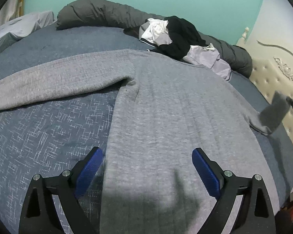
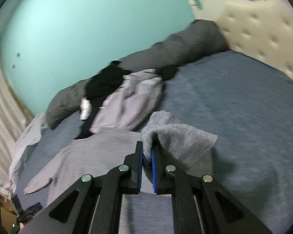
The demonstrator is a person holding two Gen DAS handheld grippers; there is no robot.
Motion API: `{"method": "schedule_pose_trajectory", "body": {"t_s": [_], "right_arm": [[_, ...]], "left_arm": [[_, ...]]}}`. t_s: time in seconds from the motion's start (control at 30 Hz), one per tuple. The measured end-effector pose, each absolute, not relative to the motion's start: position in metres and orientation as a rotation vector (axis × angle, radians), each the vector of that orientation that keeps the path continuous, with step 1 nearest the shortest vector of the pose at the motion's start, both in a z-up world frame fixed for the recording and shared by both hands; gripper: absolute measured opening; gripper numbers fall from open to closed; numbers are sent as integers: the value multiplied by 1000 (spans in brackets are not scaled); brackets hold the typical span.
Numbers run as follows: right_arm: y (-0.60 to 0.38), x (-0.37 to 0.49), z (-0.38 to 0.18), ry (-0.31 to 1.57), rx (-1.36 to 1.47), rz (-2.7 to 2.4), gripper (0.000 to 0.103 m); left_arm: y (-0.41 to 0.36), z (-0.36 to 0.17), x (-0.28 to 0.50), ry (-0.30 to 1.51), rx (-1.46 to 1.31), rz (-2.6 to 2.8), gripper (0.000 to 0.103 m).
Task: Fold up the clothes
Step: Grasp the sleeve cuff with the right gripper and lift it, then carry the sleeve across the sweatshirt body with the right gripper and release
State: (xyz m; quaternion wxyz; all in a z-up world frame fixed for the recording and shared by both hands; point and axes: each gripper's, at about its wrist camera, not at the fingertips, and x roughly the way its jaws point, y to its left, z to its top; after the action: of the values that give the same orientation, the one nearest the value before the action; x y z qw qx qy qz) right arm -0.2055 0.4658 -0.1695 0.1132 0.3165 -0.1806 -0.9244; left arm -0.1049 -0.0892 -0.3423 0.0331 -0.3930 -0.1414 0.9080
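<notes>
Dim even light, right view motion-blurred, fisheye-bent edges, soft shadows

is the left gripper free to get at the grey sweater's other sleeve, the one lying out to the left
Probably yes. The left gripper is open and empty over the grey sweater, and the sleeve lies flat on the blue bedspread with nothing on it.
</notes>
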Motion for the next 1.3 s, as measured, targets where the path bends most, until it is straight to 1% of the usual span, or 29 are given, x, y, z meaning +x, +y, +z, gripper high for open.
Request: {"method": "schedule_pose_trajectory", "body": {"t_s": [0.3,0.47,0.57,0.7,0.87,1.13,1.17,1.3], "right_arm": [[324,-219,-144,-393,909,-2525,7],[235,-209,-150,-297,903,-2369,7],[192,-201,-168,-256,931,-2300,7],[147,-189,-206,-221,1001,-2226,7],[116,-171,-244,-185,1075,-2132,7],[97,-142,-282,-103,1155,-2026,7],[95,-141,-289,-101,1176,-2006,10],[91,-138,-308,-68,1248,-2002,14]], "left_arm": [[-89,-335,-89,-391,-1149,2774,95],[-96,-333,-84,-403,-1126,2767,96],[-101,-331,-82,-416,-1118,2768,96],[-108,-329,-79,-438,-1105,2775,96],[-113,-328,-77,-446,-1101,2778,96],[-116,-331,-78,-472,-1115,2770,96],[-116,-332,-79,-474,-1118,2769,96],[-114,-333,-80,-468,-1127,2763,96]]}}
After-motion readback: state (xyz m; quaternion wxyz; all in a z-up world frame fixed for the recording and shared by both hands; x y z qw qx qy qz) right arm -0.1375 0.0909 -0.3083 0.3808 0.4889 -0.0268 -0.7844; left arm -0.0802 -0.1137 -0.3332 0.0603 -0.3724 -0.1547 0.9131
